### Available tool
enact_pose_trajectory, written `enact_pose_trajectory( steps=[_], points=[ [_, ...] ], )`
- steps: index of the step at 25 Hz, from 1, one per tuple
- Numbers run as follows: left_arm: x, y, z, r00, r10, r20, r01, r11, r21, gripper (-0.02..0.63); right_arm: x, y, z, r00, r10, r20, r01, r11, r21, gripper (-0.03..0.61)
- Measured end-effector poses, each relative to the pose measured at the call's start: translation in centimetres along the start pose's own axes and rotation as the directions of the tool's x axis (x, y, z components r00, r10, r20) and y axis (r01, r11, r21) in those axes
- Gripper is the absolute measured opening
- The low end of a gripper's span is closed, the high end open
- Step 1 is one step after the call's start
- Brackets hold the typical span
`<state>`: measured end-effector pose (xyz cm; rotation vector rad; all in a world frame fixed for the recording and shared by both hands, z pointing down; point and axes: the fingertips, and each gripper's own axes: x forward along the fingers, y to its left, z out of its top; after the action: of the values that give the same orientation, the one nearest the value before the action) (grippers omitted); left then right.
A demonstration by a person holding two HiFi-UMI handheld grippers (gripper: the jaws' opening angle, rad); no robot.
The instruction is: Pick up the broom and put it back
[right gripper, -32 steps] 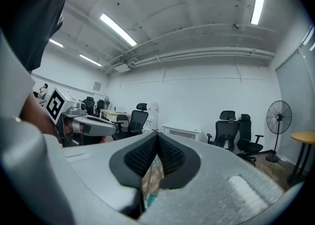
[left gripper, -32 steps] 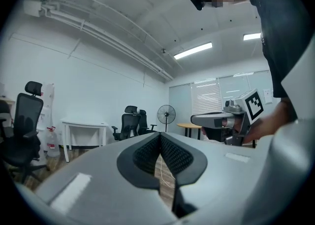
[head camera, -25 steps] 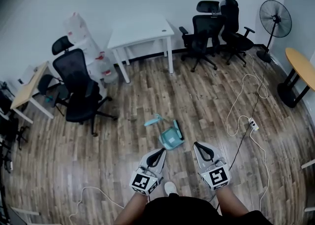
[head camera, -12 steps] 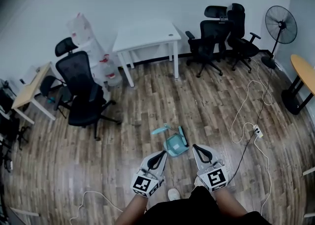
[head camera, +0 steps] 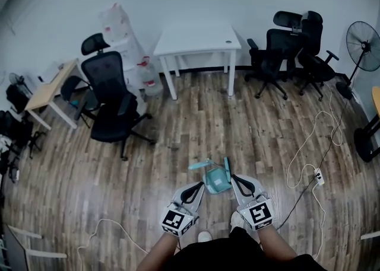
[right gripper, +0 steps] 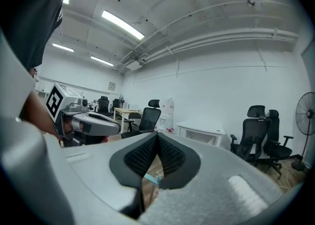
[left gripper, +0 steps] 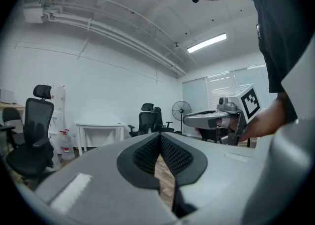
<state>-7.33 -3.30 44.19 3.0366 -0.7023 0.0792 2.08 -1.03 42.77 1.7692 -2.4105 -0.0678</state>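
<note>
Fingers first, 9 o'clock side: your left gripper (head camera: pixel 198 186) has its pads pressed together at the tips, with only floor showing through the slit behind them. It holds nothing and points level.

Floor (head camera: pixel 178 127), 12 o'clock off your feet: the broom (head camera: pixel 200 165) lies flat beside a teal dustpan (head camera: pixel 216 180). At this size I can't separate brush from pan with certainty. The set sits just ahead of both gripper tips, between their two lines and nearer the right one. No contact on either side.

3 o'clock side: your right gripper (head camera: pixel 234 177) is likewise closed tight and empty. A sliver of teal shows past the gap below its pads, on the floor beyond and not in the grip.

Room, noted for clearance: a black chair (head camera: pixel 114 104) at 10 o'clock, a white table (head camera: pixel 199 41) at 12, a cable (head camera: pixel 309 163) trailing at 3.

Step in hand, by my reading: the approach; the pick-up has not started. Next move calls for you to spread one gripper's pads wide, tip it down toward the floor, and close across the thin handle rather than the pan. Where it belongs is not apparent from these views.
</note>
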Motion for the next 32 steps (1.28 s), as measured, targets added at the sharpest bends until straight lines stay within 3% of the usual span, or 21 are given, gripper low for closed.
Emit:
enact_pose_trajectory(
  steps=[10, 16, 21, 32],
  points=[
    [3.5, 3.7, -0.3, 0.98, 0.197, -0.022, -0.197, 0.98, -0.026, 0.02, 5.1, -3.7, -0.8, 0.984, 0.176, 0.006, -0.176, 0.984, -0.019, 0.003],
    [4.1, 4.3, -1.4, 0.945, 0.323, -0.05, -0.325, 0.945, -0.033, 0.018, 6.5, -5.3, -1.3, 0.961, 0.275, 0.014, -0.275, 0.961, -0.02, 0.003],
    [4.1, 3.7, -2.2, 0.91, 0.41, -0.066, -0.413, 0.91, -0.033, 0.02, 7.1, -7.5, -2.2, 0.953, 0.302, 0.019, -0.302, 0.953, -0.007, 0.003],
    [3.2, 5.0, -4.8, 0.882, 0.459, -0.109, -0.467, 0.883, -0.056, 0.02, 9.0, -5.3, -6.2, 0.921, 0.379, -0.092, -0.385, 0.921, -0.054, 0.003]
  ],
)
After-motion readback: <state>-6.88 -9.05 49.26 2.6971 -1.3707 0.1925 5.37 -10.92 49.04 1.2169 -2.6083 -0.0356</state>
